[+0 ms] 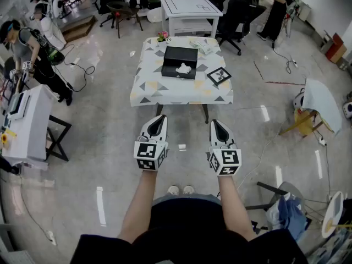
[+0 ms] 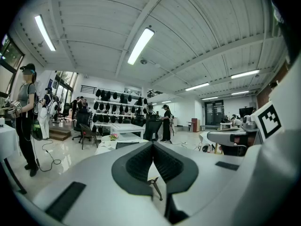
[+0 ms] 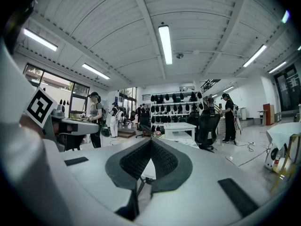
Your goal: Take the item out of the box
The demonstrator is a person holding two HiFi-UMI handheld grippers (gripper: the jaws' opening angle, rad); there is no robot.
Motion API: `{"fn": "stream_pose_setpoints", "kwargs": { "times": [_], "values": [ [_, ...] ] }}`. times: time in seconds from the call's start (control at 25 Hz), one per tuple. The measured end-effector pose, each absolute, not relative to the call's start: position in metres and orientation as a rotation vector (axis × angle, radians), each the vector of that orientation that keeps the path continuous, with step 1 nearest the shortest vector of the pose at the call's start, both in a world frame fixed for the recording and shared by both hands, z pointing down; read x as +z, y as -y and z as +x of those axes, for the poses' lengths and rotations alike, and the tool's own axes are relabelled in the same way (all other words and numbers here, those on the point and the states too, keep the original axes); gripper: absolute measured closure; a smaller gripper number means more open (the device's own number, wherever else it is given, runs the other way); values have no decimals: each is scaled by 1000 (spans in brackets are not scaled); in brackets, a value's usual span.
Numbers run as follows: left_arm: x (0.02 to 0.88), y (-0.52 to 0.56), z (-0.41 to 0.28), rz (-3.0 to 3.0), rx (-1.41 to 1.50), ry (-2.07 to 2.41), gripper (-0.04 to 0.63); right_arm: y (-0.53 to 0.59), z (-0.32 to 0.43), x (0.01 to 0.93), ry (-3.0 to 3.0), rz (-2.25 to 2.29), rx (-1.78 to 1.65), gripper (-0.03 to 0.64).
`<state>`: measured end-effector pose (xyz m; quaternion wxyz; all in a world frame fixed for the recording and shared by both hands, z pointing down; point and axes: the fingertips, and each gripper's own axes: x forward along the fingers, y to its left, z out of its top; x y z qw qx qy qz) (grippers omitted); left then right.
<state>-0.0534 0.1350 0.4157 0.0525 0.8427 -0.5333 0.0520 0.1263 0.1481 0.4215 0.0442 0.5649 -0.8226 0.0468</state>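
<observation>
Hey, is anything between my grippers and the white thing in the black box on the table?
Nothing visible. Only floor lies between the left hand-held gripper, the right hand-held gripper and the table. The white item lies uncovered in the black box.

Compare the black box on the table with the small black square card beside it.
The black rectangular box is larger and sits roughly straight on the patterned tablecloth; the black white-bordered square card is smaller and turned cornerwise. The box holds a white crumpled item; the card lies flat with nothing on it. Both are dark and rest on that cloth.
</observation>
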Motion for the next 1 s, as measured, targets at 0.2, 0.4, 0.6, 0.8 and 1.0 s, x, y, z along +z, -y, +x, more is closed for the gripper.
{"fn": "stream_pose_setpoints", "kwargs": {
  "times": [0.2, 0.4, 0.6, 0.8, 1.0],
  "values": [
    [419, -136, -51, 2563, 165, 1613, 575, -149, 125, 423, 2518, 1725, 147, 615],
    [421, -138, -49, 2563, 173, 1604, 575, -151, 127, 424, 2520, 1734, 161, 615],
    [425, -138, -52, 2552, 178, 1604, 575, -151, 125, 427, 2513, 1736, 171, 615],
    [428, -138, -52, 2552, 180, 1598, 575, -151, 126, 429, 2520, 1738, 182, 615],
    [428, -140, -51, 2555, 174, 1588, 575, -152, 129, 428, 2511, 1753, 185, 615]
  ]
}}
